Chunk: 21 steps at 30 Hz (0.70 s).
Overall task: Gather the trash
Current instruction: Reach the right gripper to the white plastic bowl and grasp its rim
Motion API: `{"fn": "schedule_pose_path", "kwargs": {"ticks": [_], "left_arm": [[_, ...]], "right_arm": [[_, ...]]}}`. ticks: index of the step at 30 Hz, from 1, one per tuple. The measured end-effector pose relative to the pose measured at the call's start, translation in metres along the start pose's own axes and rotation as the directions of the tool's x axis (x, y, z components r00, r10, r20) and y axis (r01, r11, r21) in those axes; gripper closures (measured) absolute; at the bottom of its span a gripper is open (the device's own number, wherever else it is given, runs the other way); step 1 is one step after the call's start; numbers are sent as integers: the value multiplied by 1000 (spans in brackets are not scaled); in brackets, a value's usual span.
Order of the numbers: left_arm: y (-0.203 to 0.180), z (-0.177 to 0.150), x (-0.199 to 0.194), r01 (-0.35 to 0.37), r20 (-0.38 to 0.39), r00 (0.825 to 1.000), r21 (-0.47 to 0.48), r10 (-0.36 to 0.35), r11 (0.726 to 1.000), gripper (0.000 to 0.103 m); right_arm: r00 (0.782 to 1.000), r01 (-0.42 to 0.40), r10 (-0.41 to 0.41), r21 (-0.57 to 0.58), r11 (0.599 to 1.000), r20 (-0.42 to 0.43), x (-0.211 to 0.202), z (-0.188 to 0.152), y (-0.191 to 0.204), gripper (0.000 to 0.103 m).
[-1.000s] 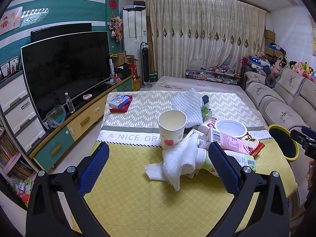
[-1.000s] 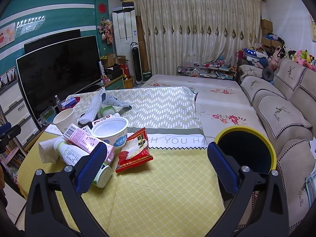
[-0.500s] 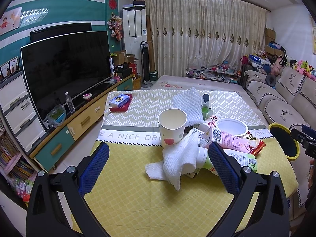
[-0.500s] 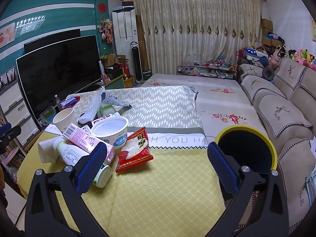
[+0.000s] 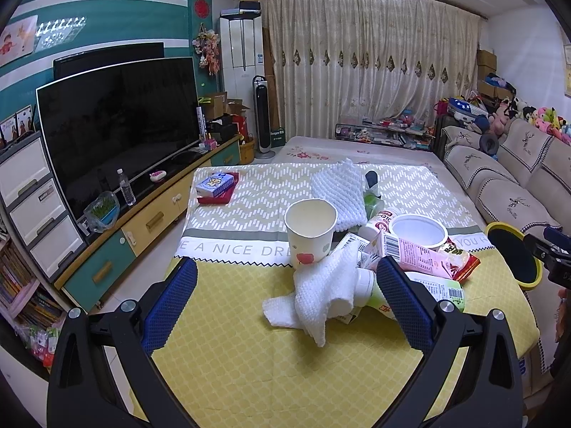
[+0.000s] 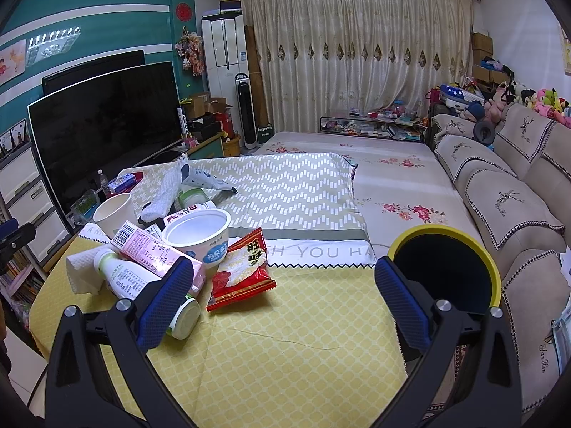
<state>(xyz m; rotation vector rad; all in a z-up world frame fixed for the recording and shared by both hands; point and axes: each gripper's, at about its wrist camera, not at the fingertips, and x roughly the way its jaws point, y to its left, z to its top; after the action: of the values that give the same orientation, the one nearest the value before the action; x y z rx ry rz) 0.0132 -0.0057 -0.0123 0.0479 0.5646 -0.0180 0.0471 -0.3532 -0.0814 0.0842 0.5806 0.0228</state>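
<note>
Both grippers hang over the yellow table (image 6: 303, 363) with jaws wide apart, holding nothing: left gripper (image 5: 285, 303), right gripper (image 6: 282, 296). Trash pile sits mid-table: cup (image 5: 310, 232), tissue (image 5: 317, 292), bowl (image 6: 196, 237), snack bag (image 6: 242, 267). Bin (image 6: 442, 271) stands off the right edge.

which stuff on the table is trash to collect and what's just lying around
For the job:
paper cup
pink carton
white bottle
white tub
red snack bag
crumpled tissue
yellow bin

Just lying about:
blue box
knitted cloth
TV
sofa
</note>
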Motion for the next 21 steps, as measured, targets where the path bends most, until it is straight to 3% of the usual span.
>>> {"fn": "schedule_pose_path", "kwargs": {"ticks": [8, 15, 21], "left_arm": [[-1, 3, 2, -2, -1, 1000, 4, 2, 1000, 4], [5, 8, 17, -9, -12, 1000, -10, 9, 1000, 4], [13, 9, 36, -6, -36, 999, -23, 5, 1000, 4]], "right_arm": [[999, -17, 17, 7, 1000, -44, 20, 8, -5, 6], [994, -70, 70, -5, 998, -82, 57, 35, 2, 7], [982, -107, 96, -62, 992, -162, 102, 52, 28, 44]]}}
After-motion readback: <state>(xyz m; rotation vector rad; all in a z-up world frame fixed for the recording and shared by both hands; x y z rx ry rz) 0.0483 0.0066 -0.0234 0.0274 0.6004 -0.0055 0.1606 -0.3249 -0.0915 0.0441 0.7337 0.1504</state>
